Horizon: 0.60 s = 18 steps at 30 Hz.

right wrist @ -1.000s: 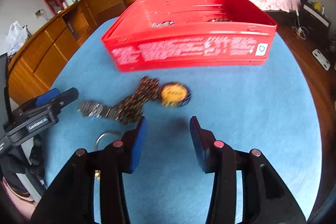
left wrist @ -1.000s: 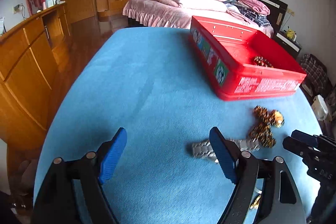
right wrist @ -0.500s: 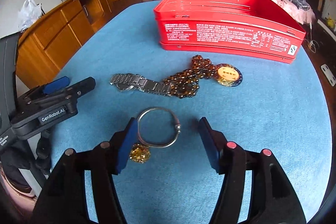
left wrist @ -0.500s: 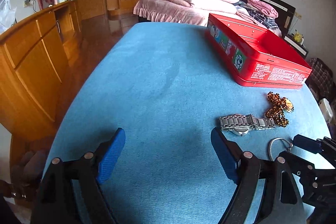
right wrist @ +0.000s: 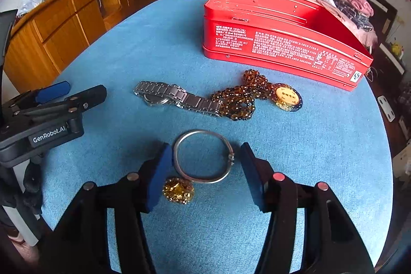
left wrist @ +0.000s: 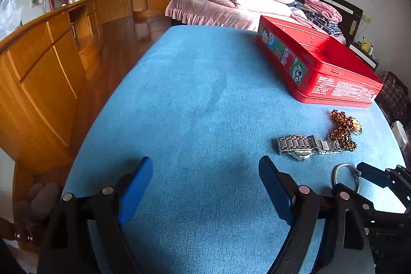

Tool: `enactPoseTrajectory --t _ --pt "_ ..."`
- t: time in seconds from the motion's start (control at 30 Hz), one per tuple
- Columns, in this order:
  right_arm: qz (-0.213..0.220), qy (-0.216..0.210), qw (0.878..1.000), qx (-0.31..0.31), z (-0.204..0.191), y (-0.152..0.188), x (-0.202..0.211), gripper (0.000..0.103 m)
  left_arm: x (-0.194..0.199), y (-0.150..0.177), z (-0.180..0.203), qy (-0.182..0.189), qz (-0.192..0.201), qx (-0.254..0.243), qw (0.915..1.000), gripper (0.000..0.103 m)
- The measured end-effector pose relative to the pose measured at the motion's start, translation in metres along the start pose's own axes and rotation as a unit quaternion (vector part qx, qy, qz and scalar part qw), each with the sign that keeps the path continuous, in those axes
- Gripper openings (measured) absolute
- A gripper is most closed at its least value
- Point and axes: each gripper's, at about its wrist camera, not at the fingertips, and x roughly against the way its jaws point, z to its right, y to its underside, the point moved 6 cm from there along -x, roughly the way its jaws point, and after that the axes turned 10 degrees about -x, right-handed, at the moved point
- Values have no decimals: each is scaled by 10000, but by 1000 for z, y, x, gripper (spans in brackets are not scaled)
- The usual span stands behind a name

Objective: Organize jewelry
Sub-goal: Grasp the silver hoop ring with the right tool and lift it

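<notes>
A: Jewelry is lying in 4 pieces on the blue worktop (right wrist: 321,145). What is sitting nearest the right tongs (right wrist: 205,172)?

B: A silver bangle (right wrist: 203,156) is lying flat between their 2 blue pads, which are standing spread and released. The left pad (right wrist: 159,175) is just beside the bangle's rim; whether it is touching, I cannot tell. The right pad is staying a little apart from the clasp.

A: And the gold piece?

B: A gold brooch (right wrist: 178,192) is resting against the bangle's near edge, just beside the left pad.

A: What is lying farther out?

B: A steel watch (right wrist: 177,98) is stretching across the cloth, its band end touching a heap of amber beads (right wrist: 241,100) with a gold medallion (right wrist: 286,96). Beyond them a red tin (right wrist: 282,45) is sitting open near the far right edge.

A: Where are the left tongs (left wrist: 205,186)?

B: They are hovering over bare cloth, wide apart and gripping nothing, well to the left of the watch (left wrist: 305,145), the beads (left wrist: 343,130) and the bangle (left wrist: 344,177). The tin (left wrist: 321,71) is showing cartoon pictures on its short side.
</notes>
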Motion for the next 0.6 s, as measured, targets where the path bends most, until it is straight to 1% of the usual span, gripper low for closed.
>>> enactPoseTrajectory --t 0.1,0.2,0.3,0.4,0.47,0.6 --pt "8 -6 10000 23 -2 1 0 48 1 1 1 17 -4 -5 10000 83" --pt "53 51 9999 76 -3 2 1 48 1 2 1 34 -21 5 10000 83" --pt "51 12 10000 -19 2 3 3 48 2 3 4 67 -26 -7 10000 83" --pt "140 137 9998 -103 13 1 9 48 5 3 10 164 -1 -27 9999 83" --pt "165 99 9995 -238 22 -2 14 48 6 3 16 252 8 -59 9997 83" --pt "235 146 9984 -487 47 -3 23 48 9 4 40 561 -34 -234 9981 83"
